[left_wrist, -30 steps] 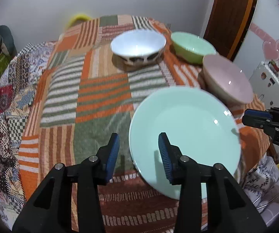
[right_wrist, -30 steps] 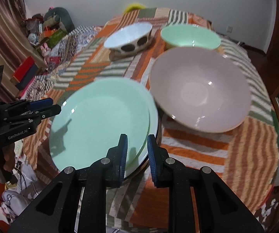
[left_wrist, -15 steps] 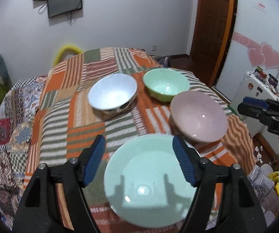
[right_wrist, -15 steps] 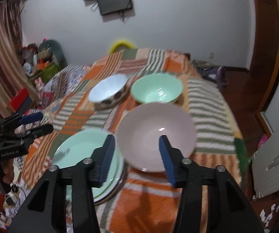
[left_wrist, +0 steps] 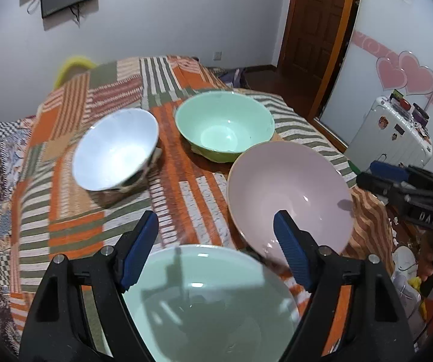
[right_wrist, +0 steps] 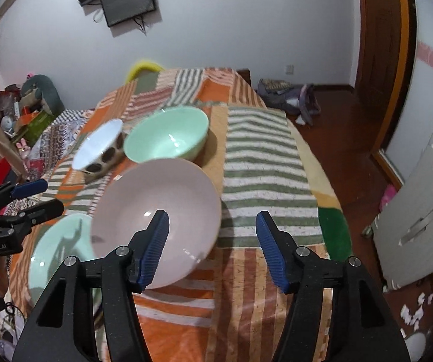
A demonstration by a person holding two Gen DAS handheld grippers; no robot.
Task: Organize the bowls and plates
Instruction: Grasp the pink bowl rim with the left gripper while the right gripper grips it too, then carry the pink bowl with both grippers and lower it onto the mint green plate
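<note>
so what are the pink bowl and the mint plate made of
Pink bowl: likely glazed ceramic or glossy melamine; smooth matte-pink wall with sharp light glints. Mint plate: same kind of glossy finish, mirroring the gripper's shadow and lights. The look can't settle which.

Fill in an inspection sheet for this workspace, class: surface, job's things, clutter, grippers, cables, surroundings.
Surface: patchwork striped cloth covering the table.
Job's things: mint plate nearest; pink bowl beside it; green bowl and white spotted bowl farther back.
Clutter: nothing seen on the cloth.
Grippers: left hand-held gripper open above the plate; right hand-held gripper open, empty.
Cables: wires dangling under the wall screen.
Surroundings: wooden door, white suitcase.
</note>
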